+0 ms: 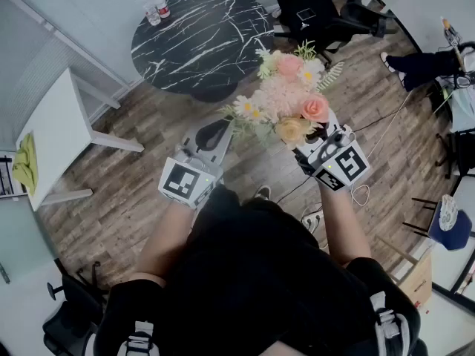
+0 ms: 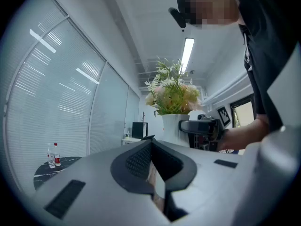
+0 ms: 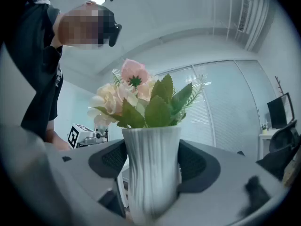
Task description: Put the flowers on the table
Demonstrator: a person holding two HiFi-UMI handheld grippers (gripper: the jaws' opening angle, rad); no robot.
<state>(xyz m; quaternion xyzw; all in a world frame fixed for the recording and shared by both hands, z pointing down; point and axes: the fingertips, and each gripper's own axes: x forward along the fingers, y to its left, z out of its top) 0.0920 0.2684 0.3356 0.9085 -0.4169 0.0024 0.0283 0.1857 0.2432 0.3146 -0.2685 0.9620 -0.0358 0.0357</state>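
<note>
well, in the head view you have the flowers (image 1: 286,99) held up in front of you over the wood floor. they are well apart from the round black marble table (image 1: 200,39), which lies ahead. the blooms cover whatever carries them. the right gripper (image 1: 320,141) is tucked under them, and the left gripper (image 1: 215,133) hangs just beside, touching nothing. two water bottles (image 1: 156,6) stand at the table's far edge, and a white cable (image 1: 362,193) loops on the floor by your right side.

in the left gripper view, its jaws are drawn together with nothing between them. this view gives you what the head view cannot: the white vase (image 2: 175,124) seen side-on and upright, with the other tong clamped on it.

in the right gripper view, the jaws are clenched on the vase's ribbed body, one pad on each side. only here is the grip itself plain.

the risks, as i judge them:
- one tong alone carries a smooth, curved vase with a heavy top, so a quick swing could let it slip or tip in the pads.
- the blooms block your sight of the vase's foot, so you could catch the table's rim as you set it down.
- mind the cable as you step.
</note>
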